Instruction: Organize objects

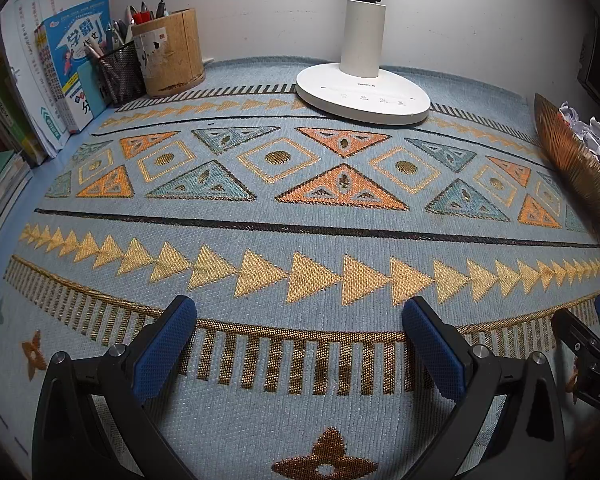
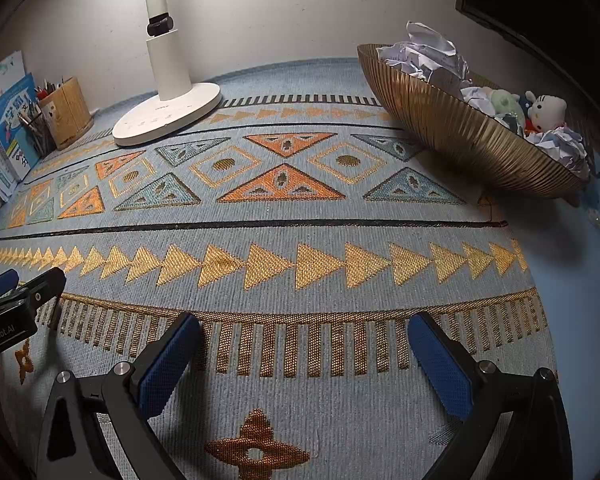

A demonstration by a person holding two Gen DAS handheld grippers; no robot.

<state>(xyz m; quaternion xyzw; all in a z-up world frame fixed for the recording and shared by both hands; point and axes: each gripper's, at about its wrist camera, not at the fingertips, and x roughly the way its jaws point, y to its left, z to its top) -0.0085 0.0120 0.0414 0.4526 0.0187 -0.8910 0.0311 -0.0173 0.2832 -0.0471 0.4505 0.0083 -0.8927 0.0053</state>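
Observation:
My left gripper (image 1: pixel 300 312) stands open low over the patterned blue cloth (image 1: pixel 300 240), nothing between its blue pads. My right gripper (image 2: pixel 304 328) is open too, just above the same cloth (image 2: pixel 300 224), and empty. Each gripper shows at the edge of the other's view, the right one (image 1: pixel 588 344) at the left wrist view's right edge and the left one (image 2: pixel 8 300) at the right wrist view's left edge. A ribbed gold bowl (image 2: pixel 460 136) at the right holds crumpled paper (image 2: pixel 424 56) and small plush toys (image 2: pixel 544 110). In the left wrist view the bowl (image 1: pixel 572 168) is cut off by the right edge.
A white desk lamp (image 1: pixel 364 92) stands at the back centre, its base (image 2: pixel 168 118) on the cloth. At back left are a bamboo pen holder (image 1: pixel 172 52), a black mesh pen cup (image 1: pixel 120 72) and upright books (image 1: pixel 72 60). A dark screen (image 2: pixel 540 0) hangs at the right wall.

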